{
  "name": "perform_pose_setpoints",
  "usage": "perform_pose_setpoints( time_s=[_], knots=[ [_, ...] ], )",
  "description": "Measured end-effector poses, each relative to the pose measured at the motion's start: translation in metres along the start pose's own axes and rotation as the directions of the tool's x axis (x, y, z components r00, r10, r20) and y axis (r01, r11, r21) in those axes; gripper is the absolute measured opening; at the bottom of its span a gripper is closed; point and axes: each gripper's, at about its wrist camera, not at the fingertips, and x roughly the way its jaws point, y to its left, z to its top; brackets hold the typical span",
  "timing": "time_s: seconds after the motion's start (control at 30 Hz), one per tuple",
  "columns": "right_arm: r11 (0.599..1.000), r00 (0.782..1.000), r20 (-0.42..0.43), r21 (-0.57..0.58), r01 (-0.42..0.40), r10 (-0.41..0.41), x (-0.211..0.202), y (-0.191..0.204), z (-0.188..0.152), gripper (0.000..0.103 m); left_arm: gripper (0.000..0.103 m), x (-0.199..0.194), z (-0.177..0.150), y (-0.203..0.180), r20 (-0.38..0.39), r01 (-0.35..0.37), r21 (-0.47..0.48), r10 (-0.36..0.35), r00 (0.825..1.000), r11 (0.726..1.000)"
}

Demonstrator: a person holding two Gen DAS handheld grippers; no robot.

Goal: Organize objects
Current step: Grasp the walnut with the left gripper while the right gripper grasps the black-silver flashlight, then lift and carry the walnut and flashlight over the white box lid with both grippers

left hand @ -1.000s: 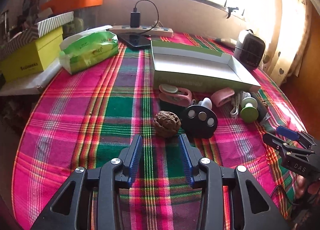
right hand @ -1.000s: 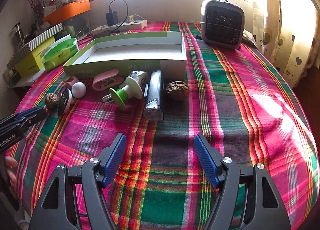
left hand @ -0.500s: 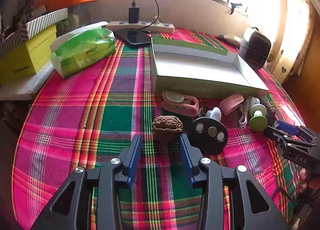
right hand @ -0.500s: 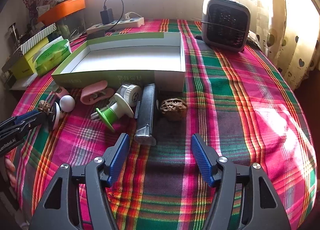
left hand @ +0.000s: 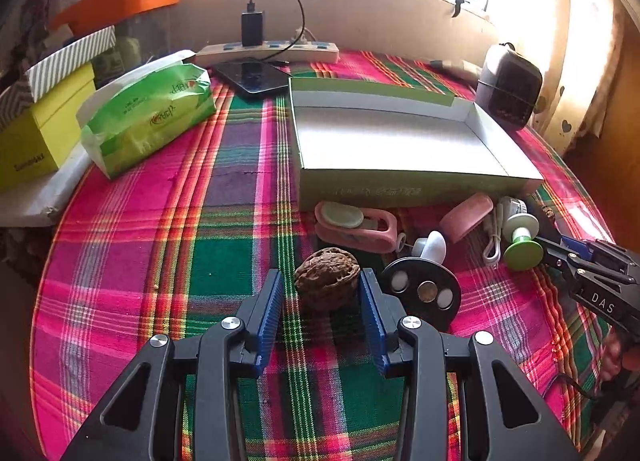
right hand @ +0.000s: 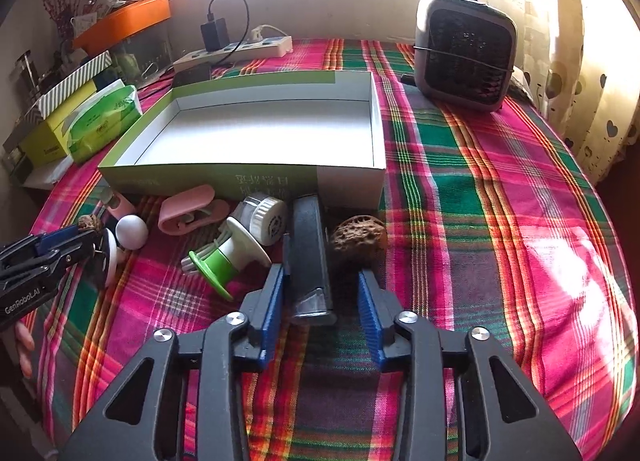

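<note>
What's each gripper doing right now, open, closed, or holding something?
Left gripper: open, the walnut sits between its pads, not yet pinched.
Right gripper: open but closing, the dark bar between its pads, nothing gripped.

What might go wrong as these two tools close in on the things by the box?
The round walnut could roll away from the left hand-held gripper, whose open jaws straddle it. The right hand-held gripper, its jaws closing, has the dark bar between them and may nudge the other walnut.
</note>
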Motion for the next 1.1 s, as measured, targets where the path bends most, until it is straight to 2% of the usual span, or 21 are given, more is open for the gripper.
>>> perform_pose_setpoints(
  time_s=[0.2, 0.33, 0.5, 0.8, 1.1],
  knots=[
    [1.0, 1.0, 0.002, 0.007, -0.024, 0.024, -0.003, -0.001, -0.002, 0.025, 0.036, 0.003, 0.003, -0.001, -0.005, 0.001, 0.003, -0.001, 1.0, 1.0],
    [0.999, 0.999, 0.001, 0.01, -0.042, 0.042, -0.007, -0.002, -0.007, 0.025, 0.03, 0.002, 0.003, -0.001, -0.01, -0.005, 0.006, 0.005, 1.0, 1.0],
    [0.997, 0.998, -0.006, 0.016, -0.07, 0.07, -0.014, -0.004, -0.015, 0.025, 0.03, 0.002, 0.003, 0.0, -0.016, -0.004, -0.008, 0.004, 1.0, 1.0],
    [0.998, 0.998, -0.015, 0.005, -0.062, 0.062, -0.025, -0.006, -0.029, 0.025, 0.03, -0.008, -0.009, -0.001, -0.024, 0.01, 0.002, -0.01, 1.0, 1.0],
    [0.998, 0.998, 0.002, 0.009, -0.06, 0.06, -0.021, -0.006, -0.026, 0.025, 0.03, -0.009, -0.011, -0.002, -0.028, 0.01, 0.007, -0.009, 1.0, 1.0]
  ],
)
